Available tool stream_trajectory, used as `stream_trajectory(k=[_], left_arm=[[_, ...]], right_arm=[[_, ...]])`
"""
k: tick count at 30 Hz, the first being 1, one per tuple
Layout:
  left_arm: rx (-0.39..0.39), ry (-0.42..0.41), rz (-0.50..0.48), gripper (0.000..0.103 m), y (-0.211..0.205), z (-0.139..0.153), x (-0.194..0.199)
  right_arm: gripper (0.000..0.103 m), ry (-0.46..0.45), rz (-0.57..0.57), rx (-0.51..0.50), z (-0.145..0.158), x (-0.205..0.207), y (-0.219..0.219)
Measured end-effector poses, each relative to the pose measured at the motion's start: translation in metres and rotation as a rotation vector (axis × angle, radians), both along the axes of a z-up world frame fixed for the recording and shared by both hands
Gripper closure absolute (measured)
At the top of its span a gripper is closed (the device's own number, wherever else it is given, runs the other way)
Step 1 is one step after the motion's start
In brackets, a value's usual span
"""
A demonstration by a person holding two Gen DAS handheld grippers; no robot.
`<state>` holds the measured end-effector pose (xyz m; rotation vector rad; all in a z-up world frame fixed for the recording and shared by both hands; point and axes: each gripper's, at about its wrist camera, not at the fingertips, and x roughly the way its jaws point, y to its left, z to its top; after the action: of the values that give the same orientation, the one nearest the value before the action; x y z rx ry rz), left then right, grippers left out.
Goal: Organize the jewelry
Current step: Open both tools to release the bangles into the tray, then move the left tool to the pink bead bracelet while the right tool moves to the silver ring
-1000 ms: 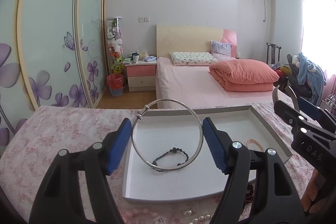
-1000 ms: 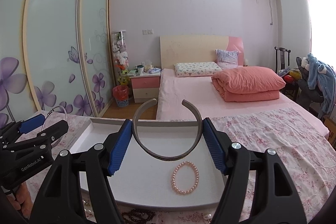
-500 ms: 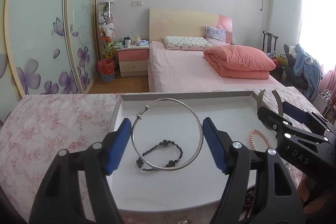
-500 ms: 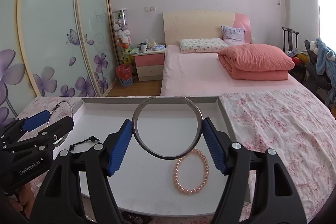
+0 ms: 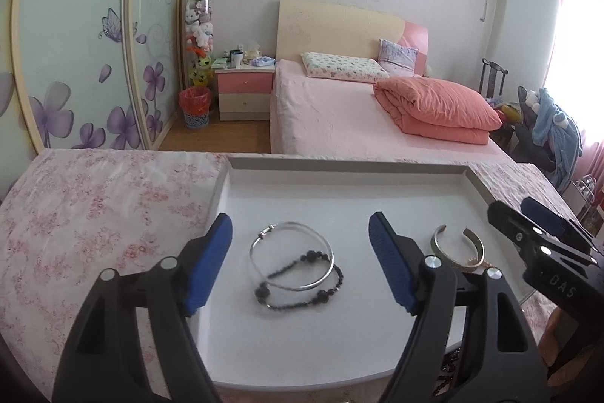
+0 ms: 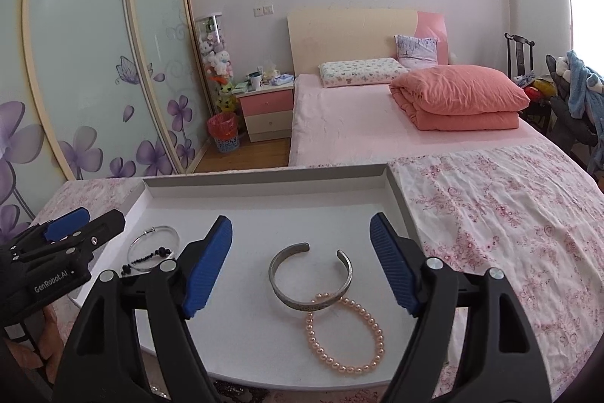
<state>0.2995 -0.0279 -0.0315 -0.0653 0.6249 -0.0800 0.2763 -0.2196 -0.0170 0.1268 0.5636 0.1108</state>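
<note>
A thin silver bangle (image 5: 330, 256) lies flat in the white tray (image 5: 339, 191), partly over a black bead bracelet (image 5: 312, 255). My left gripper (image 5: 300, 218) hovers just above them. Its jaws are opening and the blue pads touch neither piece. In the right wrist view, a grey open cuff bangle (image 6: 274, 280) rests on the tray (image 6: 264, 199), overlapping a pink pearl bracelet (image 6: 372, 321). My right gripper (image 6: 301, 218) is over them, its jaws also opening and the pads clear of the cuff. Each view shows the other gripper at its side: the right gripper (image 5: 511, 204), the left gripper (image 6: 102, 214).
The tray sits on a pink floral cloth (image 6: 490, 214) that covers the table. Dark bead jewelry (image 6: 234, 391) lies on the cloth before the tray's near edge. A hand (image 5: 555, 327) holds the right gripper. A bed (image 5: 339, 116) and sliding wardrobe doors (image 6: 75, 63) stand beyond.
Both grippers sank toward the tray and widened. The silver bangle left the left pads and the grey cuff left the right pads; both now lie in the tray.
</note>
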Motion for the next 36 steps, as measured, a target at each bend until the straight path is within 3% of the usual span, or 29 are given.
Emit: stream_trajectory(k=[14,21,30,36], left_arm=[[0.027,-0.050,0.055,0.030,0.026,0.032,-0.047],[0.055,-0.020,0.089,0.024,0.056,0.027,-0.095],[0.117,0.045,0.098,0.012,0.084,-0.001,-0.144],[0.130,0.068,0.096,0.010,0.088,-0.010,-0.152]], right_arm=[[0.028,-0.033,0.030,-0.049,0.019,-0.044,0.002],[0.029,0.060,0.090,-0.093,0.000,-0.081,0.003],[0.052,0.234,0.211,-0.135,-0.042,-0.112,0.016],[0.062,0.273,0.231,-0.164,-0.050,-0.112,0.029]])
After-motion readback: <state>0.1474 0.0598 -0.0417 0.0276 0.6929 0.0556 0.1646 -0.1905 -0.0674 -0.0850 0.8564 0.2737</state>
